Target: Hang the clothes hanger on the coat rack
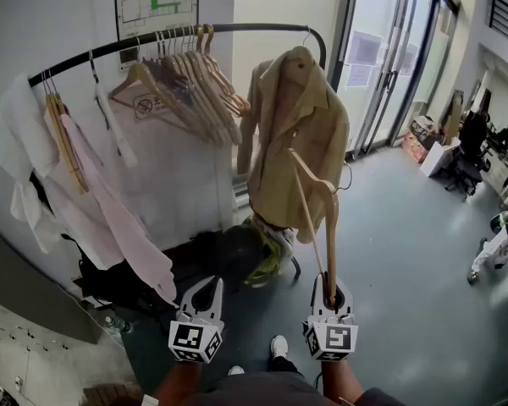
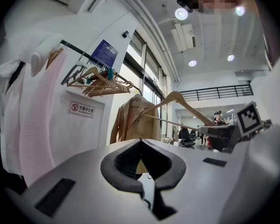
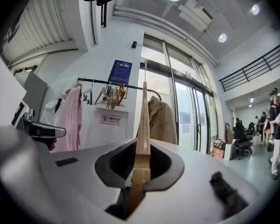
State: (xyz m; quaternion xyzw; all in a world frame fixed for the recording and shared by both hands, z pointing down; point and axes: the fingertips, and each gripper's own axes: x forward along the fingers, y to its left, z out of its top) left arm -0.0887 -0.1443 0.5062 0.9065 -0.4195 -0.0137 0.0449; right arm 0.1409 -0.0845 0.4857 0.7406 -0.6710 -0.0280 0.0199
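Observation:
A bare wooden hanger [image 1: 326, 227] stands upright in front of me, one arm's end clamped in my right gripper [image 1: 330, 299], which is shut on it. In the right gripper view the hanger [image 3: 143, 120] rises straight out of the jaws, its metal hook at the top. The coat rack's black rail [image 1: 237, 29] curves across the wall above and beyond, with the hanger well below it. My left gripper [image 1: 205, 288] is beside the right one, level, shut with nothing in it [image 2: 140, 143]. From the left gripper view the held hanger [image 2: 177, 99] shows to the right.
On the rail hang several empty wooden hangers [image 1: 199, 79], a beige jacket [image 1: 296, 134], a pink garment [image 1: 110, 201] and a white one [image 1: 17, 142]. Dark bags [image 1: 229, 256] lie on the floor under the rack. Glass doors [image 1: 398, 57] stand to the right, and grey floor [image 1: 406, 252].

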